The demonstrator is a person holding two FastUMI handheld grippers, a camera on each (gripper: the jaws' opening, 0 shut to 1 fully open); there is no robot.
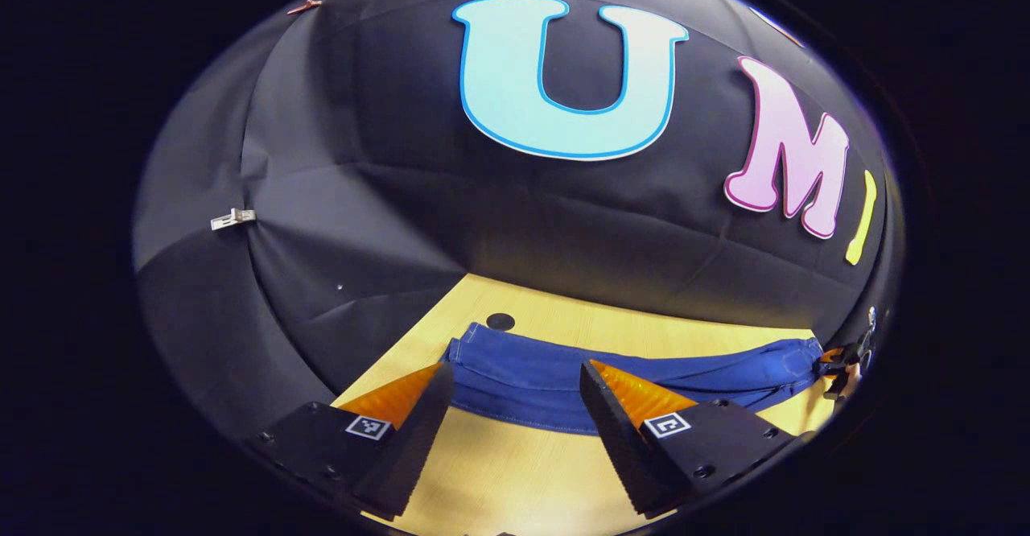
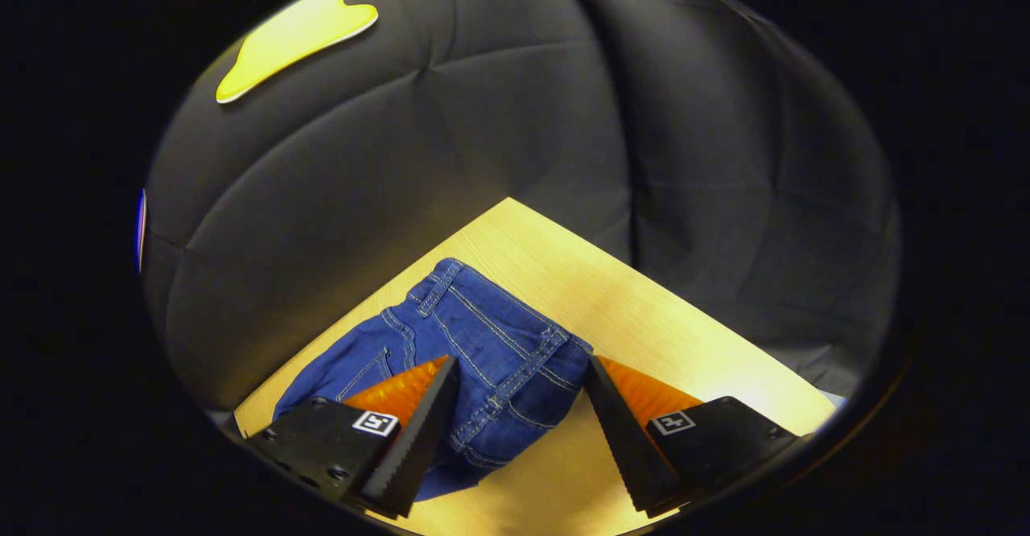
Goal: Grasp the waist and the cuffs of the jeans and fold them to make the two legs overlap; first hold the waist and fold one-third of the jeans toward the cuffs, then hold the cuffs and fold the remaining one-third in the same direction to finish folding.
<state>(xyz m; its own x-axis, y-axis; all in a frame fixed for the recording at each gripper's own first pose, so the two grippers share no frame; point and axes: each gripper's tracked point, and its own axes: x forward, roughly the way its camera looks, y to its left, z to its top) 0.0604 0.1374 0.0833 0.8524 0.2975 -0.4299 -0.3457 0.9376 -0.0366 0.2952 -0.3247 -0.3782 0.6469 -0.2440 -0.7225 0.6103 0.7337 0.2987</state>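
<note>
On the table, the jeans lie flat toward 12 o'clock of the left gripper. Both grippers' jaws are wide apart. The right gripper hovers over the waist.

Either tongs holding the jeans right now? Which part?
Nothing held. Left tongs are open near the cuff end of the jeans; right tongs are open at the waist end, not closed on denim.

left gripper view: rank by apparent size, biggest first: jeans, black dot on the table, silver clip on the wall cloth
1. jeans, by far the largest, stretched across the table.
2 and 3. silver clip and black dot look about alike; fisheye distortion makes ranking them unsure.
</note>
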